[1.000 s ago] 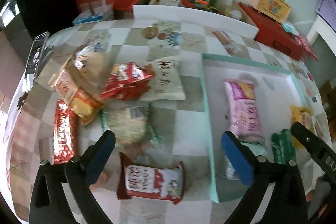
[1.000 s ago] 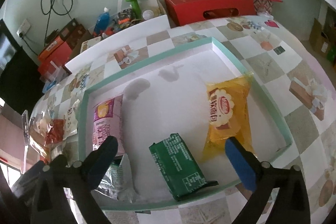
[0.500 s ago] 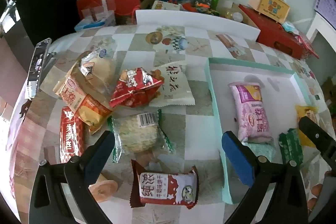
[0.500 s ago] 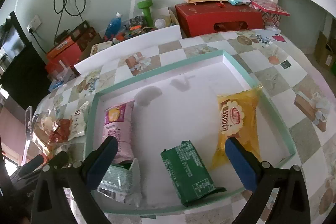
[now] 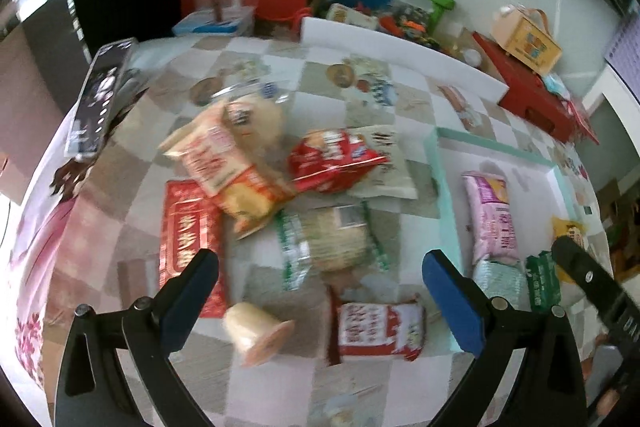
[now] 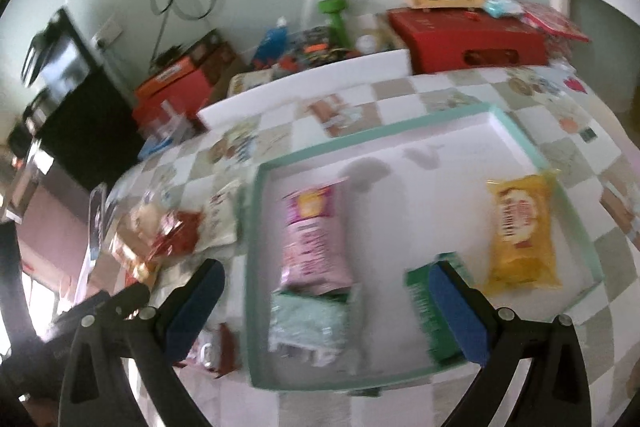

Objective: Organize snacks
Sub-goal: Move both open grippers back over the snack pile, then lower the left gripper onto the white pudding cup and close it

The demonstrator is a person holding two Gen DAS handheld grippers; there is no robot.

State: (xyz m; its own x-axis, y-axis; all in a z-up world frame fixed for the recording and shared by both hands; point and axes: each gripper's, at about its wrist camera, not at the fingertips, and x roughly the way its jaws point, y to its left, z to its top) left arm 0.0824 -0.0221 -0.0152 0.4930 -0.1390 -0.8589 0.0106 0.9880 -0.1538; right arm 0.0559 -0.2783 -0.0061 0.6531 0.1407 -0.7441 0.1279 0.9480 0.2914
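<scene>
A heap of snack packets lies on the checked tablecloth: a red-and-white packet (image 5: 378, 327), a green-edged noodle pack (image 5: 332, 241), a flat red packet (image 5: 190, 247), a crumpled red bag (image 5: 332, 161) and a small tipped cup (image 5: 256, 331). My left gripper (image 5: 320, 291) hangs open above them, holding nothing. The mint-rimmed white tray (image 6: 256, 227) holds a pink packet (image 6: 312, 239), a pale green packet (image 6: 308, 323), a dark green packet (image 6: 424, 307) and a yellow packet (image 6: 520, 231). My right gripper (image 6: 328, 307) is open over the tray's near edge.
A long white board (image 5: 400, 47) lies across the back of the table. Red boxes (image 5: 536, 95), a green dumbbell (image 5: 440, 7) and a small yellow carry box (image 5: 528, 39) crowd the far side. A dark phone-like slab (image 5: 100, 99) lies at the left edge.
Both views have pulled back and swung left. The left gripper has drawn away from the tray toward the snack heap; the tipped cup has come into view. Both grippers stay open.
</scene>
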